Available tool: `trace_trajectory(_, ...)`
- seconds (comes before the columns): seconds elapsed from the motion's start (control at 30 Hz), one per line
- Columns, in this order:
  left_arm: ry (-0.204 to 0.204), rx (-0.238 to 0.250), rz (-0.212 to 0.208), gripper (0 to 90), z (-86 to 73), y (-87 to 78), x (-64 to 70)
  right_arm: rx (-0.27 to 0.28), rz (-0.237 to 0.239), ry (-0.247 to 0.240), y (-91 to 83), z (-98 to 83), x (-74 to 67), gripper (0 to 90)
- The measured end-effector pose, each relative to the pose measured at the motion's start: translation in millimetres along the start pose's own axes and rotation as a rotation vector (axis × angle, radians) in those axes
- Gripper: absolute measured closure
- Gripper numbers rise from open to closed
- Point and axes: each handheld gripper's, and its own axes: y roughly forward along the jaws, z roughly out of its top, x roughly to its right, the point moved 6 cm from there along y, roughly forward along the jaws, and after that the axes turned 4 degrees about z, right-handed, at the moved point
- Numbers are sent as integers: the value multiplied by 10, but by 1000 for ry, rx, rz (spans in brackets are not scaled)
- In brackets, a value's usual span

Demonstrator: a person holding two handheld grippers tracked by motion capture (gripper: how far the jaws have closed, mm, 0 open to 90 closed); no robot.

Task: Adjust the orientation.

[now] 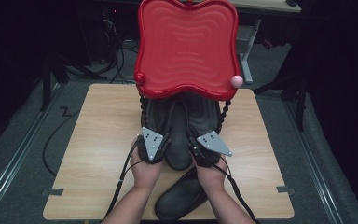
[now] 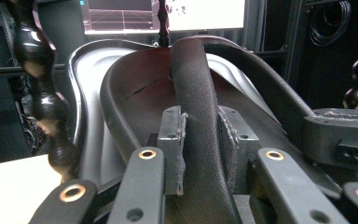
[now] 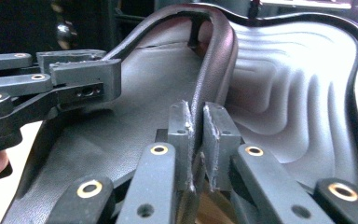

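Left claw (image 2: 200, 154) clamped on the slipper's strap (image 2: 193, 93); right claw (image 3: 196, 140) clamped on the strap's edge. Slipper (image 1: 179, 140) directly ahead of both claws (under the red tray (image 1: 186, 46)), on the table (image 1: 98, 140).

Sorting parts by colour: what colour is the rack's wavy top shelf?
Glossy red top shelf, clearest in the high view.

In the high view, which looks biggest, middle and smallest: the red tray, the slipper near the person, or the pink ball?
1. red tray, though it sits nearer the camera
2. slipper near the person, partly hidden by the forearms
3. pink ball
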Motion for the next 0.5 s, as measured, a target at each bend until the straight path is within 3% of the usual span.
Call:
trace_trajectory(0.23,5,-22,-20,591,-55,17,30,-36,-67,24,85,-17,39,849)
trace_trajectory(0.3,-7,-13,-41,583,-55,-41,34,-48,-71,14,93,-29,33,849)
trace_trajectory(0.4,14,7,-47,515,-52,-139,77,-44,-94,-10,87,-39,28,848)
trace_trajectory(0.5,27,3,-43,477,-136,-246,142,-36,-93,11,87,-43,45,847)
